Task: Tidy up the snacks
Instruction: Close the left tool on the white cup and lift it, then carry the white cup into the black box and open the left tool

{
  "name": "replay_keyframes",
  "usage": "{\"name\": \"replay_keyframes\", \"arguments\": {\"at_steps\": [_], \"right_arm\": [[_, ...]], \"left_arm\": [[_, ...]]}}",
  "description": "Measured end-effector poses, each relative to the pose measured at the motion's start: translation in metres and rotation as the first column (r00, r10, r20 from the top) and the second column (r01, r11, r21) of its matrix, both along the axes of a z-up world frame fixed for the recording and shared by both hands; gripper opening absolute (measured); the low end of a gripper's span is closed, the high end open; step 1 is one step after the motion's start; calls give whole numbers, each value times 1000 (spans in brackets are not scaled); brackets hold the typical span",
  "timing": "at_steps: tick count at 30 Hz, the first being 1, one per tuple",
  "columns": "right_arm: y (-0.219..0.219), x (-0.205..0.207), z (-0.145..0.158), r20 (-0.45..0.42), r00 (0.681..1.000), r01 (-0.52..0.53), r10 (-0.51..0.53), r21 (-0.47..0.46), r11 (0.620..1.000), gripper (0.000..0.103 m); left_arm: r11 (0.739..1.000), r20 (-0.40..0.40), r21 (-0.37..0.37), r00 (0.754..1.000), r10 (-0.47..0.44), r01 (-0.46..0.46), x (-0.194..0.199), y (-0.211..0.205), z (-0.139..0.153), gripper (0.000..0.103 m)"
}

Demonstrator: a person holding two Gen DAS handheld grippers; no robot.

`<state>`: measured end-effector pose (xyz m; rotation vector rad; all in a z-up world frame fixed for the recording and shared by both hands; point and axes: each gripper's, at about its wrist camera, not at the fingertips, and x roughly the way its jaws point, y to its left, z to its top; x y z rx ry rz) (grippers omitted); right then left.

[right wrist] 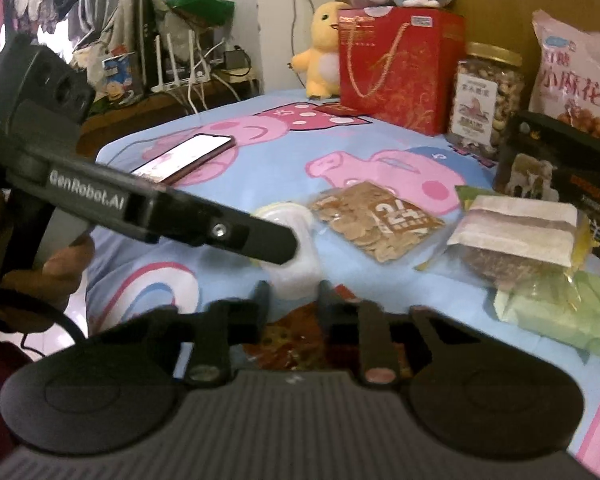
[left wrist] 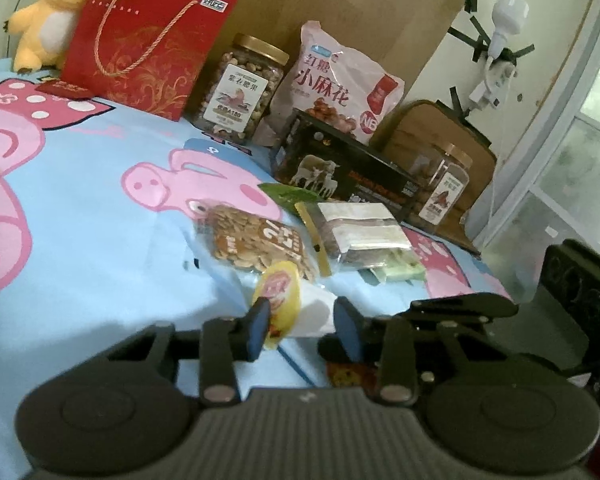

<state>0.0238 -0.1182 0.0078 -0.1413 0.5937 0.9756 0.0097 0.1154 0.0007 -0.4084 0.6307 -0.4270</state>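
Our left gripper (left wrist: 302, 322) fingers have pinched shut on a white jelly cup with a yellow lid (left wrist: 284, 300), held just above the bed sheet (left wrist: 100, 240). Our right gripper (right wrist: 290, 300) fingers are shut, the cup's white body (right wrist: 292, 272) at their tips; whether they press it we cannot tell. Beyond lie a nut packet (left wrist: 256, 242), a paper-topped bag (left wrist: 360, 236), then a black box (left wrist: 340, 168).

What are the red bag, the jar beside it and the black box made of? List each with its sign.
Red bag: stiff paper or card, by its flat creased faces; gold print, cord handle.
Jar: clear glossy plastic, probably; the nuts show through; gold lid.
Black box: printed cardboard, by its sharp folded edges; slight sheen.
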Motion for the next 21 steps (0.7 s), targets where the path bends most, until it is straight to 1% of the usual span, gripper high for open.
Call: {"name": "replay_keyframes", "arguments": {"at_steps": [2, 5, 7, 11, 12, 13, 14, 15, 16, 17, 18, 19, 21], "right_arm": [[-6, 1, 1, -14, 1000, 5, -5, 21, 1000, 10], [-7, -1, 0, -2, 1000, 14, -14, 7, 1000, 11], [-7, -1, -1, 0, 1000, 14, -14, 7, 1000, 14], [-6, 2, 0, 13, 1000, 6, -6, -6, 1000, 14], [-6, 3, 0, 17, 1000, 2, -2, -10, 1000, 14], [-5, 3, 0, 23, 1000, -1, 1, -14, 1000, 19], [-5, 2, 0, 32, 1000, 0, 0, -19, 1000, 30], [-5, 3, 1, 40, 999, 3, -2, -22, 1000, 37], [-5, 3, 1, 50, 999, 6, -5, -22, 1000, 46], [-5, 3, 2, 55, 999, 5, -4, -22, 1000, 46], [-4, 5, 2, 51, 999, 0, 1, -22, 1000, 46], [-3, 6, 1, 45, 999, -2, 3, -23, 1000, 46], [1, 9, -1, 30, 999, -12, 13, -28, 1000, 46]], "left_arm": [[1000, 3, -2, 1000, -4, 4, 2, -2, 1, 34], [1000, -2, 25, 1000, -1, 1, 5, -9, 0, 34], [999, 4, 32, 1000, -4, 4, 5, -10, 1, 36], [999, -1, 32, 1000, -5, 5, 6, -9, 2, 39], [1000, 0, 31, 1000, -1, 1, 5, -8, 2, 46], [1000, 1, 30, 1000, 8, -8, 5, -8, 3, 62], [999, 9, 30, 1000, 22, -22, 4, -7, 5, 69], [999, 23, 30, 999, 29, -30, 3, -6, 6, 72], [999, 33, 32, 999, 24, -25, 2, -6, 8, 72], [999, 35, 34, 999, 18, -19, 3, -7, 8, 71], [999, 31, 38, 999, 8, -10, 5, -8, 8, 68], [999, 21, 39, 1000, -3, 2, 8, -10, 6, 60], [999, -14, 41, 999, -29, 29, 14, -15, -1, 47]]}}
